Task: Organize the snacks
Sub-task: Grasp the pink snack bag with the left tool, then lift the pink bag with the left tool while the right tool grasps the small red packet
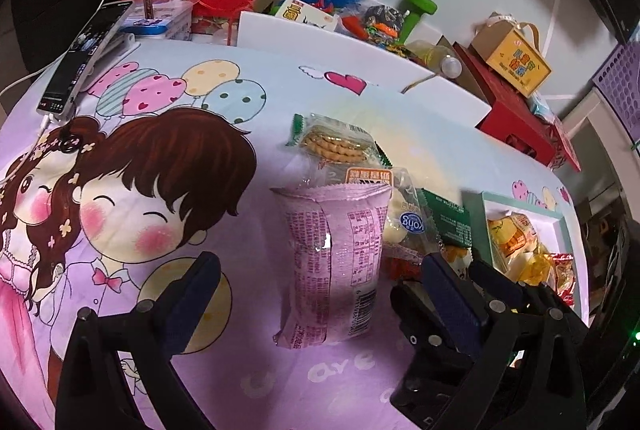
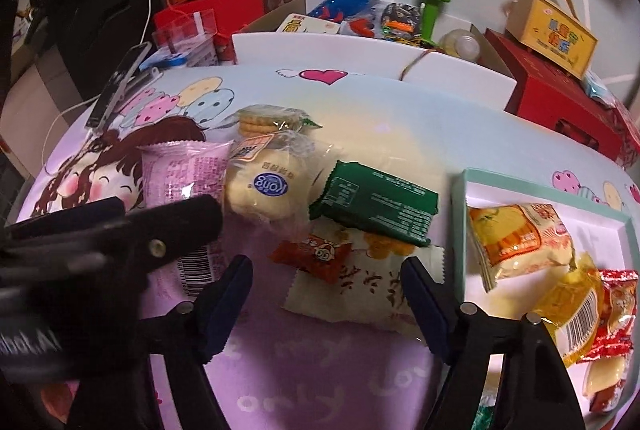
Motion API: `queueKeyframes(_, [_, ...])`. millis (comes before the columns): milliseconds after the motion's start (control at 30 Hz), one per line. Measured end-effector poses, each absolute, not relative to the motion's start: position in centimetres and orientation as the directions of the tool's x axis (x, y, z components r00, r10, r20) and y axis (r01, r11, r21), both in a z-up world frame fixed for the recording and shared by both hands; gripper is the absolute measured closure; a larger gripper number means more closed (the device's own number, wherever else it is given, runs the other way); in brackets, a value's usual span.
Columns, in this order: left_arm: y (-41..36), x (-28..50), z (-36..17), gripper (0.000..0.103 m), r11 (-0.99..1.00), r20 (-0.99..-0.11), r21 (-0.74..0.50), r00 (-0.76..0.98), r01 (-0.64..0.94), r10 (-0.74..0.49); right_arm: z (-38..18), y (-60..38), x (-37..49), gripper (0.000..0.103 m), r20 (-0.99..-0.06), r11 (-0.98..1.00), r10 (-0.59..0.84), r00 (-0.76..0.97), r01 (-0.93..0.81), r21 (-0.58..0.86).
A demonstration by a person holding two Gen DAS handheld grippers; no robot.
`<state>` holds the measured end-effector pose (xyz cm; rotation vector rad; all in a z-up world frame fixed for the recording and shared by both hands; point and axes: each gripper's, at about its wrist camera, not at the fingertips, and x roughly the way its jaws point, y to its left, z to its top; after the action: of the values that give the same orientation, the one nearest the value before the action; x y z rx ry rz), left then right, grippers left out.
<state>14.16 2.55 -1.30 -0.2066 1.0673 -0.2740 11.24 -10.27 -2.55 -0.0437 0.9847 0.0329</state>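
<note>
A pile of snack packs lies on the cartoon tablecloth. A pink wrapped pack [image 1: 334,262] lies lengthwise between my left gripper's [image 1: 316,278] open fingers, untouched. Behind it are a clear biscuit pack [image 1: 336,146] and a clear pack of white cakes [image 2: 264,186]. My right gripper [image 2: 328,290] is open over a white pack [image 2: 360,290] with a small red-orange candy pack [image 2: 312,258] on it. A green pack [image 2: 376,206] lies just beyond. A mint-rimmed tray [image 2: 460,230] at the right holds yellow and red packs [image 2: 520,242].
A phone [image 1: 84,58] on a stand with a cable is at the left edge. White boxes [image 2: 320,48], red gift boxes [image 2: 560,102], a yellow carton [image 2: 554,36] and toys crowd the back. The left gripper's body [image 2: 100,238] sits close at the right gripper's left.
</note>
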Motion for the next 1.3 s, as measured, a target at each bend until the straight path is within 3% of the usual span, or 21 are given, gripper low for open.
queueKeyframes(233, [2.5, 14.4, -2.2, 0.003, 0.951, -0.847, -0.291, 0.435, 0.101, -0.306, -3.1, -10.3, 11.8, 0.024, -0.832, 0.998, -0.005, 0.555, -0.046, -0.037])
queueKeyframes(433, [3.1, 14.5, -2.4, 0.006, 0.954, -0.847, -0.291, 0.444, 0.071, -0.292, -3.3, -10.1, 12.1, 0.033, -0.823, 0.997, -0.026, 0.567, -0.046, -0.064])
queueKeyframes(500, [3.4, 14.4, -2.3, 0.027, 0.952, -0.843, -0.298, 0.449, 0.065, -0.295, -3.3, -10.1, 12.1, 0.036, -0.82, 0.997, -0.035, 0.572, -0.04, -0.07])
queueKeyframes(667, [3.6, 14.6, -2.5, 0.03, 0.952, -0.845, -0.301, 0.447, 0.055, -0.293, -3.2, -10.3, 12.1, 0.05, -0.814, 0.996, -0.054, 0.579, -0.024, -0.083])
queueKeyframes(867, [4.0, 14.5, -2.6, 0.053, 0.951, -0.853, -0.306, 0.433, 0.036, -0.291, -3.1, -10.9, 12.0, 0.066, -0.809, 0.997, -0.058, 0.584, -0.003, -0.074])
queueKeyframes(1300, [4.6, 14.3, -3.0, 0.056, 0.947, -0.864, -0.321, 0.408, 0.006, -0.295, -2.9, -11.9, 11.7, 0.083, -0.809, 1.0, -0.015, 0.588, 0.008, -0.012])
